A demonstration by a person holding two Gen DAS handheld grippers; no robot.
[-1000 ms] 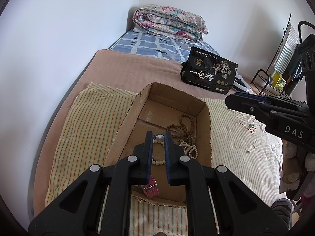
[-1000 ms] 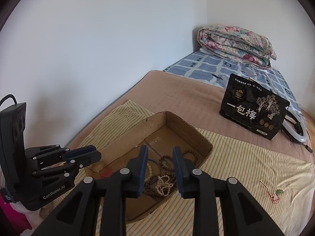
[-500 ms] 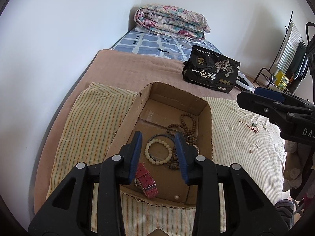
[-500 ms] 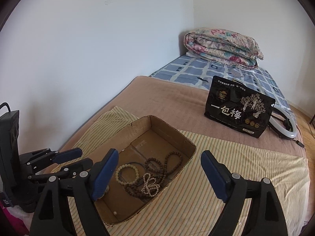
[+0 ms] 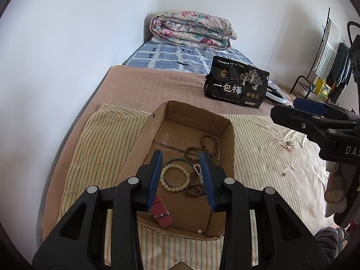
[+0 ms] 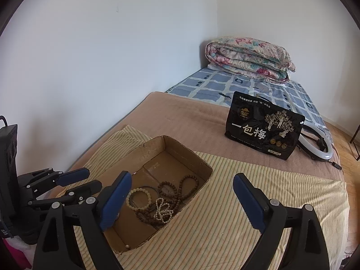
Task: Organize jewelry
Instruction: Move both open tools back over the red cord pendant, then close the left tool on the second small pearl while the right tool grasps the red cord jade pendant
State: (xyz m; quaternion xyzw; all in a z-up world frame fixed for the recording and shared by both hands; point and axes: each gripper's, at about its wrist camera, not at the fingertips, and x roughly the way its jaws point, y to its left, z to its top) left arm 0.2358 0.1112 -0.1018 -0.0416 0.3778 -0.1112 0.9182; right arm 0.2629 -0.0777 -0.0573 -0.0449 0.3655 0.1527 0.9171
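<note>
Jewelry lies heaped in the cardboard box [image 5: 227,132] on the striped cloth [image 5: 265,157]: a cream bead bracelet [image 5: 175,178], a thin dark bangle [image 5: 177,160] beside it, long brown bead strands [image 5: 203,145], a small pearl string [image 6: 163,210], a pink watch strap [image 5: 160,211] and one loose bead [image 5: 199,231] near the front wall. We see our left gripper [image 5: 183,180] above the box with its blue pads spread — the cream bracelet shows in the gap between them, untouched. Our right gripper [image 6: 181,201] is spread wide and holds nothing, the heap lying below and between its fingers. A red cord with a green charm [image 5: 286,145] lies apart on the cloth — outside the box.
</note>
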